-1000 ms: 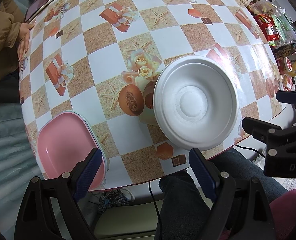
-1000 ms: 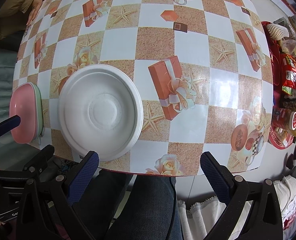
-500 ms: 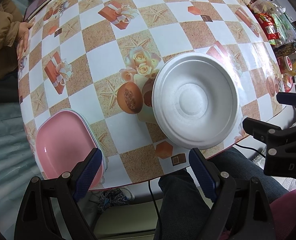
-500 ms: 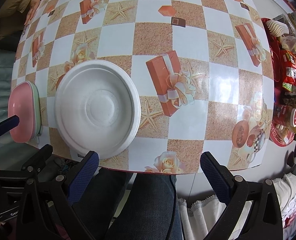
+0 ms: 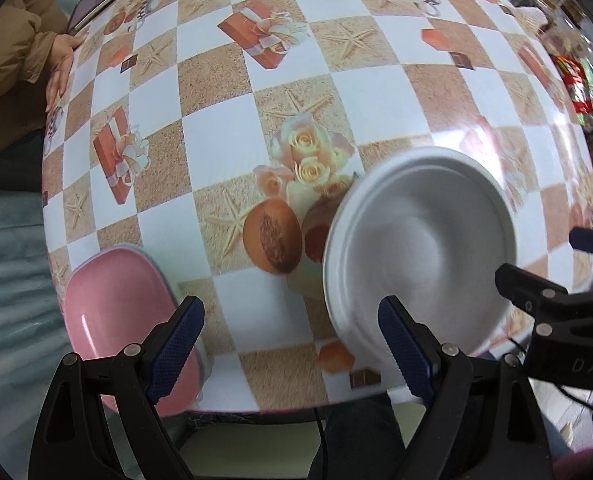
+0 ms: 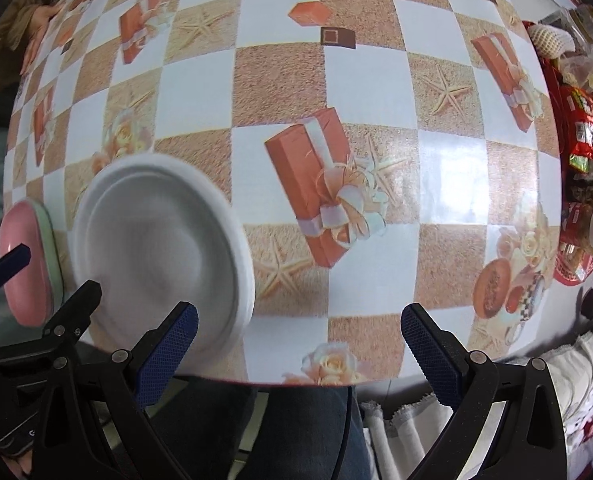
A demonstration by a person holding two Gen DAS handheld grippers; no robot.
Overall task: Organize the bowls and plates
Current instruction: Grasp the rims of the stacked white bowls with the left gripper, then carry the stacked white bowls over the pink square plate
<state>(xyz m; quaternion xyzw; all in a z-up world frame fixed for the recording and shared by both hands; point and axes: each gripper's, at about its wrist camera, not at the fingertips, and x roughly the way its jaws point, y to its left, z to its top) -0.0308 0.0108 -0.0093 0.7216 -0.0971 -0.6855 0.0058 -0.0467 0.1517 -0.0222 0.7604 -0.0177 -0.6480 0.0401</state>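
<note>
Both grippers have dropped closer to the table (image 5: 376, 128) since a second ago, so the white plate (image 5: 420, 248) and the pink bowl (image 5: 112, 312) now fill more of each view, with some motion blur on the plate.

Seen from the left wrist, the left gripper (image 5: 292, 344) points down with its jaws spread wide and nothing between the blue pads; its left finger (image 5: 174, 352) stands in front of the pink bowl at the lower left of the frame, and its right finger (image 5: 406, 352) stands in front of the near rim of the white plate at lower right. Whether either pad touches the dishes cannot be told. The pink bowl sits nested in a pale green dish whose rim just shows around it, at the near edge of the table. The white plate lies right of centre, just beside the printed roses and cups on the checkered tablecloth. A hand (image 5: 60, 76) in a tan sleeve rests on the table edge at upper left.

From the right wrist, the right gripper (image 6: 296, 344) is also released, jaws wide with only tablecloth between them. The white plate (image 6: 160, 256) lies at lower left of that frame, its near rim behind the gripper's left finger (image 6: 164, 360); the pink bowl (image 6: 24, 268) is at the far left edge. Snack packets (image 6: 584, 128) crowd the right edge of the table
</note>
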